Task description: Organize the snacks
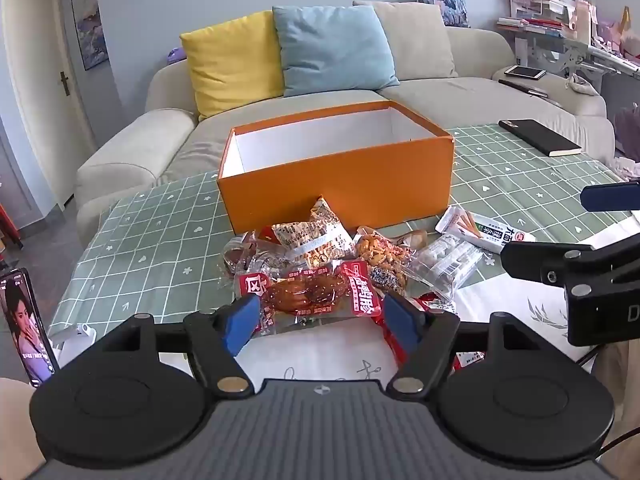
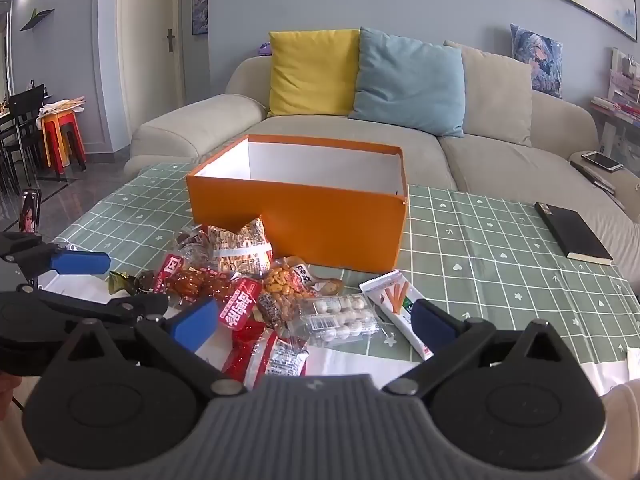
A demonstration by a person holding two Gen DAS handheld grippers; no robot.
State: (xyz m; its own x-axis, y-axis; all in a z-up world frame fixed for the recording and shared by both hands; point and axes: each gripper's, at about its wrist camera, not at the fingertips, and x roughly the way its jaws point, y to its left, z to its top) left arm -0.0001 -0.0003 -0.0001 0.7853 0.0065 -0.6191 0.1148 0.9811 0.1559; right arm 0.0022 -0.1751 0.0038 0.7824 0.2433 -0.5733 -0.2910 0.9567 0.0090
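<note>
left gripper [image 1: 318, 322] jaws wide, empty, framing red meat pack [image 1: 316, 292], likely lined up for a pick | right gripper [image 2: 314, 322] spread, empty, over snack pile [image 2: 280, 292] on the table beside orange box [image 2: 320, 224] | box floor hidden behind its near wall; lower packets half covered

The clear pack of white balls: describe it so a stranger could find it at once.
Start at the open orange box on the green checked tablecloth; the snack pile lies just in front of it. At the pile's right side, beside the white stick-snack packet, lies the clear pack of white balls, the only see-through tray holding round white pieces.
</note>
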